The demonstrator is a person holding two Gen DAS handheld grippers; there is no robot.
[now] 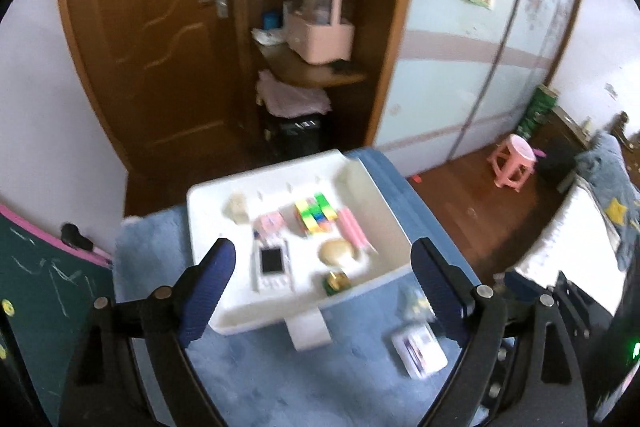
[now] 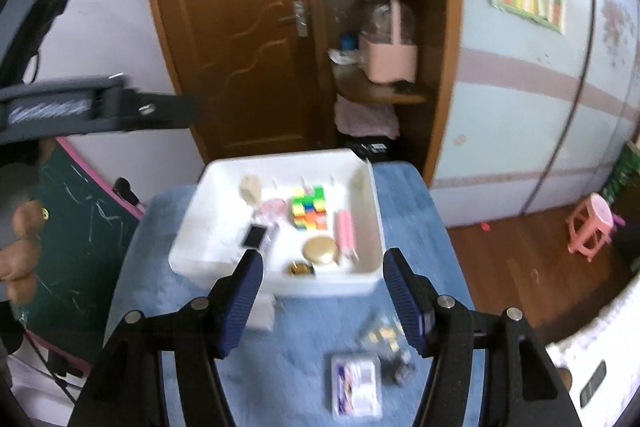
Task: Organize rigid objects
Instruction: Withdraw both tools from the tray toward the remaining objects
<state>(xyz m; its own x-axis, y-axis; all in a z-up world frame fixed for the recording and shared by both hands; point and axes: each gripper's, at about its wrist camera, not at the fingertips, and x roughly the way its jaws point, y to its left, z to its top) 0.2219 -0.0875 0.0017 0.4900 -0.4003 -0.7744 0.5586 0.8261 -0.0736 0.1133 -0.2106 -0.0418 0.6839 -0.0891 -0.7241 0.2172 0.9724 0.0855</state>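
Observation:
A white tray (image 1: 372,187) (image 2: 208,187) sits on a blue mat and holds a colourful cube (image 1: 316,215) (image 2: 309,207), a white phone-like toy (image 1: 272,263), a gold round case (image 1: 338,251) (image 2: 321,251), a pink stick (image 1: 354,231) (image 2: 346,229), a beige block (image 1: 237,206) (image 2: 251,188) and a small green-gold piece (image 1: 336,283) (image 2: 301,269). On the mat lie a clear flat case (image 1: 419,349) (image 2: 356,385) and small dark-yellow pieces (image 2: 384,337). My left gripper (image 1: 322,263) is open above the tray's near edge. My right gripper (image 2: 322,277) is open above the mat, just before the tray.
A wooden door (image 2: 240,27) and a corner shelf with a pink basket (image 1: 320,35) stand behind the table. A pink stool (image 1: 514,159) stands on the wood floor at right. A green chalkboard (image 1: 44,291) leans at left. A bed edge (image 1: 568,239) is at far right.

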